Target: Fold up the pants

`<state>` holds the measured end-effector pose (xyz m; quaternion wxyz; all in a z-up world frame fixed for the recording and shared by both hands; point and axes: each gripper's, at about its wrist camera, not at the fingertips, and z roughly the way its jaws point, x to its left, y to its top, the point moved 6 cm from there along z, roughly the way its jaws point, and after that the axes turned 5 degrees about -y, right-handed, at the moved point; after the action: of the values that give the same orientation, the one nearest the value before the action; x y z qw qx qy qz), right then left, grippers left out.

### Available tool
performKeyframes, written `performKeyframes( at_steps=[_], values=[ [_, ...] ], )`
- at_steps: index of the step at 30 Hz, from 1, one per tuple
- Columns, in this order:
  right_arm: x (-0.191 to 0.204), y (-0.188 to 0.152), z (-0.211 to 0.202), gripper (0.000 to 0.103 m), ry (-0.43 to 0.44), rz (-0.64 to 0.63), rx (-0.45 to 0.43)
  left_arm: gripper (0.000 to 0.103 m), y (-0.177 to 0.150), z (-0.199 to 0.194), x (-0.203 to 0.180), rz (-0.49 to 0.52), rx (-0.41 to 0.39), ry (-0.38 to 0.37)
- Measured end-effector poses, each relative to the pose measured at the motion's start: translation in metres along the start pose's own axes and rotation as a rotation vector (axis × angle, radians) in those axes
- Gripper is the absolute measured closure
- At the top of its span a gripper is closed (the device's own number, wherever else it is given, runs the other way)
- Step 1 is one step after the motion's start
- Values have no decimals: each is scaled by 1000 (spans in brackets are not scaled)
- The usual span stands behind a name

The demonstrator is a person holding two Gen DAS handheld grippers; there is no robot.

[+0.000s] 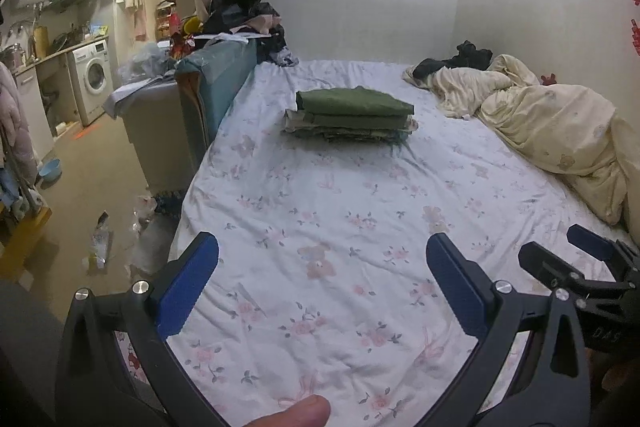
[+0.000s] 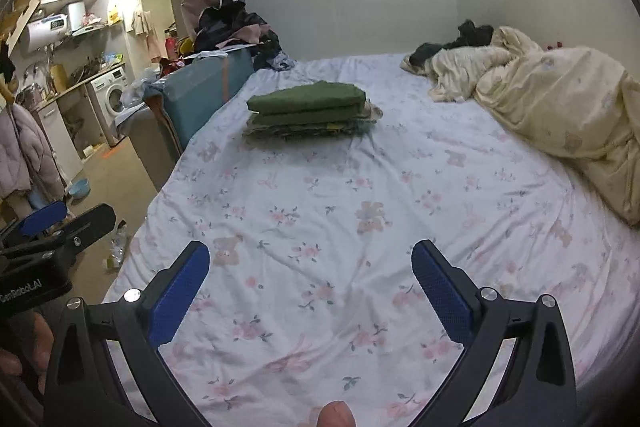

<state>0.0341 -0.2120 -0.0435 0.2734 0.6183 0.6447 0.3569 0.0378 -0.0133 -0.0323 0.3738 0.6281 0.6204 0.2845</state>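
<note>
Jaws are hanging wide with nothing in them, over the flowery bed.

Both my left gripper [image 1: 322, 271] and my right gripper [image 2: 310, 277] are pointing down at the bed sheet [image 1: 320, 211], side by side, and neither one is pinching any cloth. Green pants [image 1: 352, 101] are sitting folded on top of a pile of folded clothes [image 1: 348, 129], well ahead of me, near the middle of the bed. I am guessing this pair is done, so I am looking for the next pair. Dark clothes [image 2: 456, 41] are lying far off by the cream blanket [image 2: 560, 107], but I cannot tell if they are pants. To do this well, I am thinking I should keep both jaws wide, go slowly, and grab only the cloth, not the sheet under it.
</note>
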Motion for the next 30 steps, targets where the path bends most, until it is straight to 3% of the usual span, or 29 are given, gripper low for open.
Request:
performKeyframes(
  at_steps=[5,19,30],
  values=[
    [-3,0,4,0,-5,15,0,1,-8,9,1,-10,33,9],
    [-6,2,3,0,-6,23,-13,1,-4,2,-8,43,-21,19],
    [-5,2,4,0,-7,23,-12,1,-5,3,-3,25,-11,29]
  ],
)
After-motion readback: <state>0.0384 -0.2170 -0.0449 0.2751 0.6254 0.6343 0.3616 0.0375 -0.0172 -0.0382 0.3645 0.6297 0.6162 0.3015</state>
